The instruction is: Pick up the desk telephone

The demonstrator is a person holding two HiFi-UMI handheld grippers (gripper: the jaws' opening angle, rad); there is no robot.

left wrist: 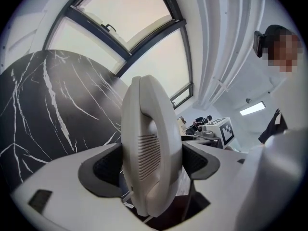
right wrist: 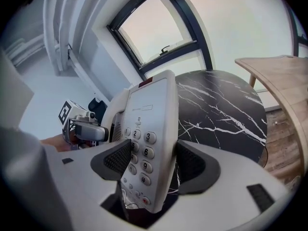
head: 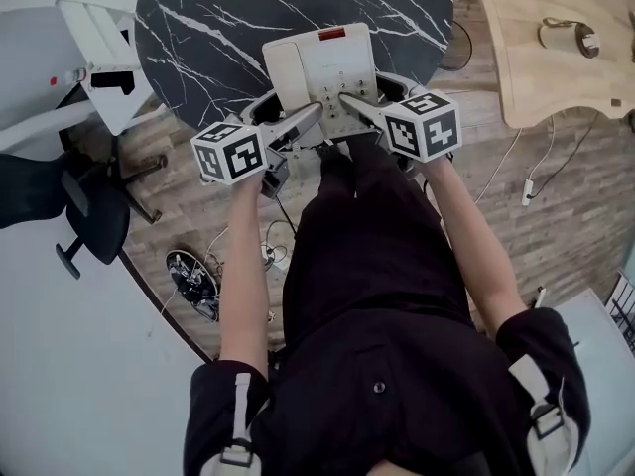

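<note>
A cream desk telephone point(head: 322, 72) with a red strip at its far end is lifted at the near edge of the black marble table point(head: 208, 28). My left gripper point(head: 316, 110) is shut on its left side, where the handset point(left wrist: 149, 148) fills the gap between the pads. My right gripper point(head: 344, 97) is shut on the keypad side; the number keys point(right wrist: 144, 153) sit between its pads. In the right gripper view the phone point(right wrist: 147, 143) stands tilted on edge above the table.
A pale wooden table point(head: 556, 38) with a small round object stands at the right. A grey office chair point(head: 69, 117) is at the left. Cables and a power strip point(head: 198, 281) lie on the wood floor below.
</note>
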